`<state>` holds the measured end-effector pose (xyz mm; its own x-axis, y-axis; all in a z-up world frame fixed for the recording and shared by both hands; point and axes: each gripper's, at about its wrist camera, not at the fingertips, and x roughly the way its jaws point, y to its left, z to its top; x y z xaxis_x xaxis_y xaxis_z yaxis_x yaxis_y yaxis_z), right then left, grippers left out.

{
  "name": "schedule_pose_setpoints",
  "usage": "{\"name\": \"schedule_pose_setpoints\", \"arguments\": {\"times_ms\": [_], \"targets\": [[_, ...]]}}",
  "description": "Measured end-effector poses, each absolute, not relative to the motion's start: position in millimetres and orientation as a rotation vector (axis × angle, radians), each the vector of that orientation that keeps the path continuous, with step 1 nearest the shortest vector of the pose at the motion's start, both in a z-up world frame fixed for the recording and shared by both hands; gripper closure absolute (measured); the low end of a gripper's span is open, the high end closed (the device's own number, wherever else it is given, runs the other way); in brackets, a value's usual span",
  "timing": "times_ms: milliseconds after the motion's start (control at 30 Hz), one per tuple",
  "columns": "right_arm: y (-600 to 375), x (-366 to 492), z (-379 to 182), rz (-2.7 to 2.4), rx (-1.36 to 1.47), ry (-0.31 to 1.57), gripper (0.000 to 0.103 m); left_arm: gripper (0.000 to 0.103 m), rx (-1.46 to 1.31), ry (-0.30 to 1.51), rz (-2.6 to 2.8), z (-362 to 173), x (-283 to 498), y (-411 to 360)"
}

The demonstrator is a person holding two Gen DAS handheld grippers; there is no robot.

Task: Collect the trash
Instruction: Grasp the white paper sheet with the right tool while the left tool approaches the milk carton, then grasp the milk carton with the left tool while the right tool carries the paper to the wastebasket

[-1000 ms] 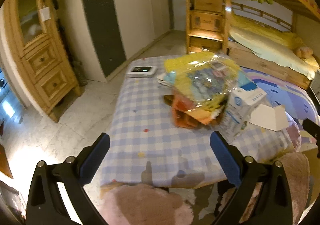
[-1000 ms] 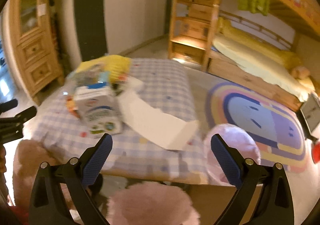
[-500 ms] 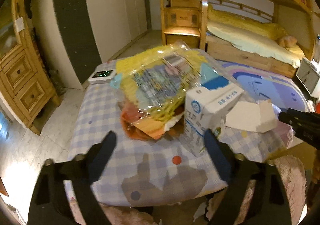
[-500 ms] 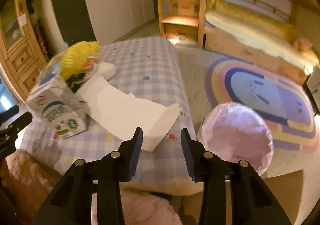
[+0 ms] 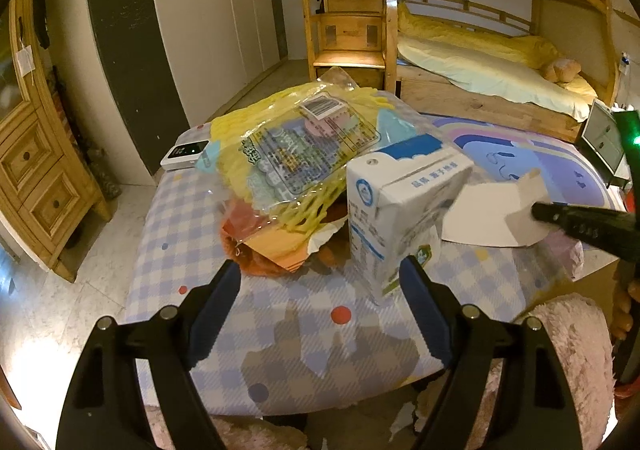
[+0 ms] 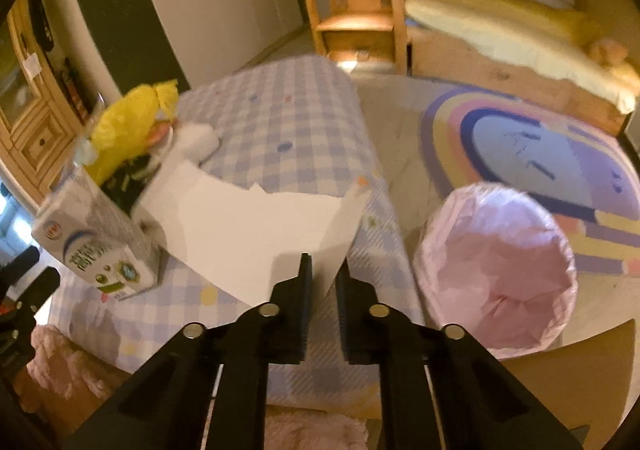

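Note:
On the checked table (image 5: 312, 338) lie a blue-and-white milk carton (image 5: 384, 210), a yellow snack bag (image 5: 296, 146) over an orange wrapper (image 5: 276, 246), and a torn white paper (image 5: 480, 214). My left gripper (image 5: 320, 270) is open just short of the carton, its right fingertip by the carton's lower corner, nothing between its fingers. My right gripper (image 6: 324, 266) has its jaws closing, nearly together, with the near corner of the white paper (image 6: 248, 234) in the narrow gap. In the left wrist view its tip (image 5: 540, 212) overlaps the paper's edge. The carton (image 6: 92, 246) lies left of the paper.
A bin with a pink liner (image 6: 496, 270) stands on the floor right of the table (image 6: 288, 118). A white device (image 5: 184, 154) sits at the table's far left corner. Pink fluffy stools (image 5: 568, 350) are close by. A rug (image 6: 540, 154) and a bunk bed lie beyond.
Both grippers have come down and closer to the table. The right jaws went from wide open to almost together around the paper's corner. The left jaws narrowed a little.

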<state>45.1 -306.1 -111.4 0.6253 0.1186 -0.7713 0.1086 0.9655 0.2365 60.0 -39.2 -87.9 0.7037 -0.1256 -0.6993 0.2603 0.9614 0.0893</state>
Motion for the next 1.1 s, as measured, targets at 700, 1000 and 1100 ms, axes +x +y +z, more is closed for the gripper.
{"name": "schedule_pose_setpoints", "arguments": {"times_ms": [700,1000,1100], "targets": [[-300,-10,-67,0.053,0.214,0.780,0.102,0.019,0.184,0.740,-0.316,-94,52,-89],[-297,-16,-67,0.030,0.222,0.774,0.102,0.037,0.157,0.760,-0.241,-92,62,-83],[-306,-20,-64,-0.001,0.226,0.764,0.102,0.060,0.148,0.765,-0.255,-91,60,-78]]}}
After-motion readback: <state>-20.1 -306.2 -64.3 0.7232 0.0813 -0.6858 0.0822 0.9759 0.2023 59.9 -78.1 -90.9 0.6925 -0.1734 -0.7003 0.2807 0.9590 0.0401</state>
